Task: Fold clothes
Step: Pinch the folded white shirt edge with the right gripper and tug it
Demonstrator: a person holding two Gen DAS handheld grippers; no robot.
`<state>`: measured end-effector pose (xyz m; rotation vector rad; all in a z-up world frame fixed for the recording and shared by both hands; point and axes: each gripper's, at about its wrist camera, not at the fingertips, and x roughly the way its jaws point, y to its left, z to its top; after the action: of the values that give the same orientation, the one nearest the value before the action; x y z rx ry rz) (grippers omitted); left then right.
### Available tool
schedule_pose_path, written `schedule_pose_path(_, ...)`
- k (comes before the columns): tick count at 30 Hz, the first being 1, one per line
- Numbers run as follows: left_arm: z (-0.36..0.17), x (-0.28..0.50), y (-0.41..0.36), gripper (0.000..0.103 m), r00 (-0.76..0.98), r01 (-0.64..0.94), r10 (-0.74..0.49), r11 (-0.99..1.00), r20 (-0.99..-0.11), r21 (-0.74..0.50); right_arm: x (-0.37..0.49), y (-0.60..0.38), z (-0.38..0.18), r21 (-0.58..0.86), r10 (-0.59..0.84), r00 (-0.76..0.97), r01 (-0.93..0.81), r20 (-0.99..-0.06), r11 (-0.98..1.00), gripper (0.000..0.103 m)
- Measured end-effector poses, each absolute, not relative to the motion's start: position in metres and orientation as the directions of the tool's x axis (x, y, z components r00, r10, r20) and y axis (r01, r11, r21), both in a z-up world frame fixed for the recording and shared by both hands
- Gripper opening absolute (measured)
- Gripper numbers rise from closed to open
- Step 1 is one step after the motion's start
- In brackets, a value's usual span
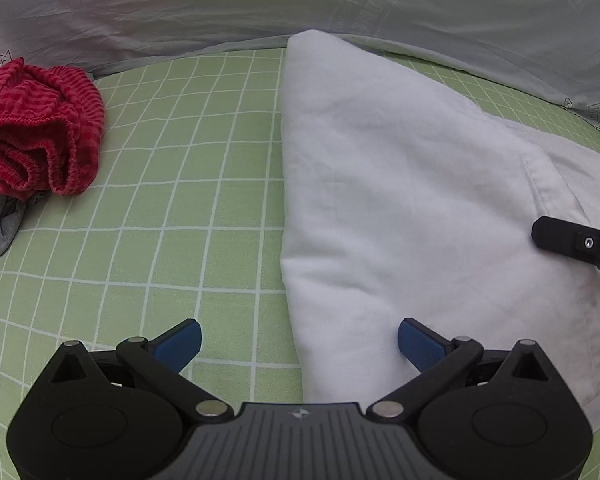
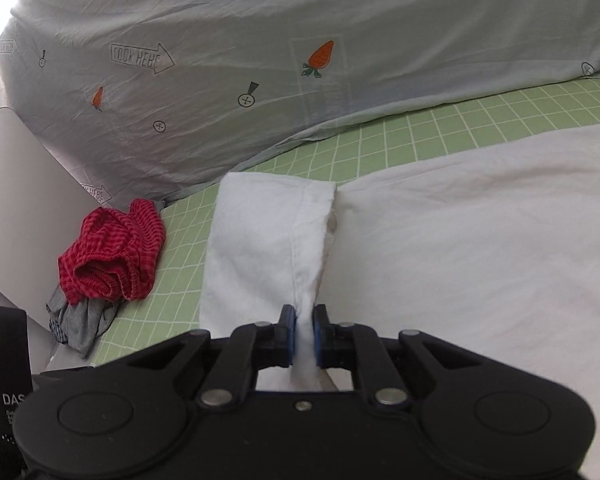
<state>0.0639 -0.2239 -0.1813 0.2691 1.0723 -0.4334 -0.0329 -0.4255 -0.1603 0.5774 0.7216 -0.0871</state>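
- While the right gripper (image 2: 304, 334) clamps its blue pads on a pinched fold of the white shirt (image 2: 460, 248) at lower centre of the right wrist view, the garment spreads across the green checked sheet (image 2: 400, 140) toward the right edge.
- In the left wrist view, the left gripper (image 1: 300, 344) stands wide apart at the bottom, holding nothing, its right finger over the shirt's edge.
- Red checked shorts (image 1: 36, 128) lie bunched at the left, on a grey garment (image 1: 0, 228).
- A pale carrot-print cover (image 2: 220, 60) fills the top.
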Motion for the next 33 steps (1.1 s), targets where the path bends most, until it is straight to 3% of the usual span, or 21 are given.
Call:
schedule_pose_path(4, -0.185, 0.057, -0.223, 0.103, 0.387, 0.482, -0.218, 0.876, -0.896, -0.005, -0.044, -0.434, -0.174, 0.505, 0.115, 0.740, 0.329, -0.663, 0.798, 0.009)
schedule_pose_path(8, -0.188, 0.058, -0.220, 0.103, 0.373, 0.469, -0.218, 0.883, -0.902, -0.019, -0.051, -0.417, -0.149, 0.466, 0.135, 0.788, 0.207, -0.600, 0.860, 0.010)
schedule_pose_path(10, -0.191, 0.060, -0.221, 0.103, 0.365, 0.455, -0.202, 0.890, -0.909, -0.016, -0.046, -0.416, -0.157, 0.460, 0.136, 0.765, 0.226, -0.630, 0.858, 0.011)
schedule_pose_path(14, -0.187, 0.064, -0.224, 0.103, 0.367, 0.459, -0.206, 0.888, -0.907, -0.016, -0.034, -0.438, -0.183, 0.524, 0.150, 0.712, 0.340, -0.686, 0.781, 0.025)
schedule_pose_path(15, -0.185, 0.064, -0.225, 0.103, 0.379, 0.464, -0.201, 0.886, -0.903, -0.002, -0.032, -0.443, -0.186, 0.535, 0.147, 0.712, 0.358, -0.687, 0.765, 0.027)
schedule_pose_path(17, -0.180, 0.068, -0.228, 0.103, 0.405, 0.465, -0.190, 0.885, -0.894, 0.022, -0.026, -0.452, -0.190, 0.559, 0.149, 0.717, 0.378, -0.681, 0.738, 0.041)
schedule_pose_path(20, -0.177, 0.082, -0.227, 0.103, 0.418, 0.445, -0.190, 0.895, -0.888, 0.017, -0.014, -0.464, -0.193, 0.610, 0.169, 0.732, 0.390, -0.660, 0.690, 0.049)
schedule_pose_path(29, -0.181, 0.132, -0.230, 0.103, 0.438, 0.384, -0.170, 0.923, -0.883, 0.013, 0.053, -0.496, -0.217, 0.784, 0.287, 0.777, 0.385, -0.560, 0.487, 0.072)
schedule_pose_path(33, -0.182, 0.149, -0.238, 0.103, 0.445, 0.380, -0.168, 0.925, -0.879, 0.016, 0.076, -0.501, -0.234, 0.834, 0.350, 0.777, 0.382, -0.523, 0.397, 0.074)
